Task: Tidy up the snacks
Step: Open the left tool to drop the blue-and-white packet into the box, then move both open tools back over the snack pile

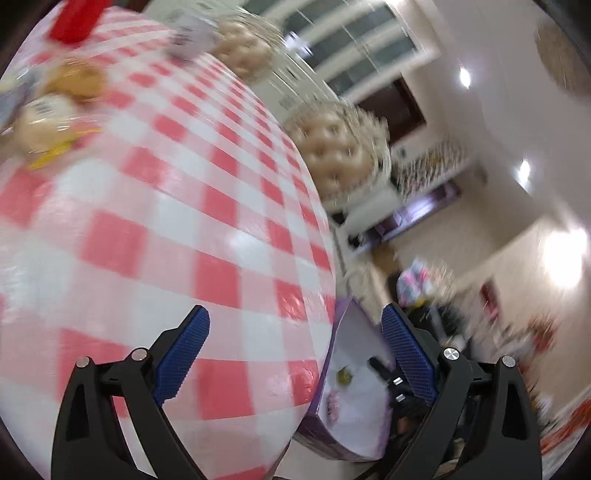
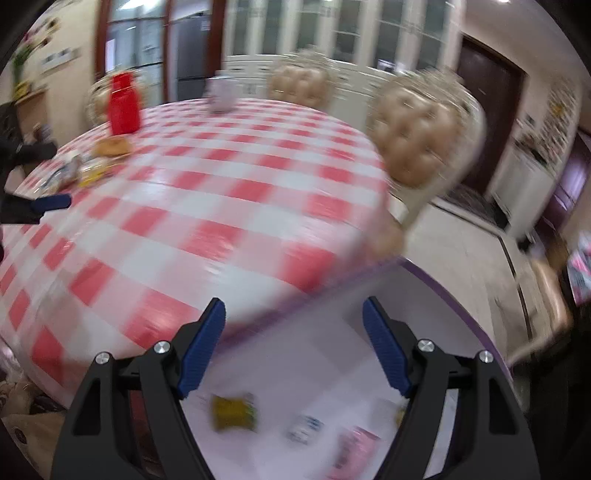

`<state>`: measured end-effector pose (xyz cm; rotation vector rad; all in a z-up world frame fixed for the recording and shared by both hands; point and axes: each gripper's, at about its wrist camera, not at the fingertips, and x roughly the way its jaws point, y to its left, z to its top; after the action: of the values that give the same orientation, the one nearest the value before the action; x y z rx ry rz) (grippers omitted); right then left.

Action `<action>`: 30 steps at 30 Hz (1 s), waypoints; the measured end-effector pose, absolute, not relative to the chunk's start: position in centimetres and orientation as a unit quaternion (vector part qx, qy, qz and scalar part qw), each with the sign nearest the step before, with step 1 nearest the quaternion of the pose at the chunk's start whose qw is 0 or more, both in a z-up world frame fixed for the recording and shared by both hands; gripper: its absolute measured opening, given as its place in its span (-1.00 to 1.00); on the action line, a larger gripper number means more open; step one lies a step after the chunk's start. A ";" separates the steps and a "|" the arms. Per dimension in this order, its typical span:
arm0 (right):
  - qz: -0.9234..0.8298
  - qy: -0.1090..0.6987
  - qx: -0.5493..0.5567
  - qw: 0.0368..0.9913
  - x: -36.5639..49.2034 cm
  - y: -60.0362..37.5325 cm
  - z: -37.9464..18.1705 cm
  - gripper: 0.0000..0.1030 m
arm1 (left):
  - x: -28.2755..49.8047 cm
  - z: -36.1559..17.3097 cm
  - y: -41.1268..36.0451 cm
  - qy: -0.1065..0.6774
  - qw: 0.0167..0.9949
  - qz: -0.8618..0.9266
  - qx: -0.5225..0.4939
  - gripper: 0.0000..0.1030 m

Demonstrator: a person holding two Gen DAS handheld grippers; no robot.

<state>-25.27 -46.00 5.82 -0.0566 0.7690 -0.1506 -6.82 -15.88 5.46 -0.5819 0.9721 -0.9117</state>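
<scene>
Both views are heavily smeared by motion blur, so wrapper print and fine detail cannot be read. In the left wrist view, the left gripper (image 1: 295, 325) is seen with its blue-padded fingers (image 1: 183, 354) spread wide and nothing between them, above the red-and-white checked tablecloth (image 1: 166, 206) near the table's curved edge. At the upper left of that frame a loose cluster of wrapped snacks (image 1: 48, 118) is made out, with a browner bun-like packet (image 1: 79, 79) just behind it; the cluster is cut off by the frame's left rim. A red container (image 1: 75, 20) is clipped by the top edge.

At the lower right of the same view, just beyond the table's edge, a purple-rimmed white box (image 1: 354, 424) is partly hidden behind the right-hand finger; a small yellowish item (image 1: 344, 376) is seen inside it.

In the right wrist view, the right gripper (image 2: 293, 325) is shown with fingers (image 2: 203, 350) held apart and empty, over the box's near wall. The box's floor (image 2: 317, 369) fills the lower frame, and a yellow packet (image 2: 232, 411), a blue-and-white packet (image 2: 306, 428) and a pink packet (image 2: 354, 448) are seen lying in it, well apart. The middle of the tablecloth is bare. Two tufted beige chairs (image 2: 421, 133) are seen standing at the far rim. The other gripper's blue tip (image 2: 51, 202) is caught at the left edge.
</scene>
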 end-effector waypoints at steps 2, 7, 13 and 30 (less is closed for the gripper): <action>-0.034 0.370 -0.020 0.928 -23.0 -43.0 6.1 0.49 | -6.2 5.4 -12.9 0.438 0.748 -0.404 -0.293 0.78; 0.056 0.384 0.036 0.921 -17.5 -36.8 6.2 0.51 | -5.7 5.1 -5.3 0.416 0.770 -0.359 -0.324 0.78; 0.105 0.391 -0.030 0.914 -12.4 -27.0 5.1 0.51 | -6.1 4.2 2.4 0.389 0.788 -0.341 -0.334 0.78; 0.106 0.421 -0.045 0.900 1.5 -17.8 2.3 0.54 | -3.4 1.1 13.9 0.377 0.806 -0.312 -0.334 0.78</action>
<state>1.53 -17.82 2.31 -0.0933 0.8714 0.2192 -3.39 13.91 1.09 -0.7140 0.8078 -0.6670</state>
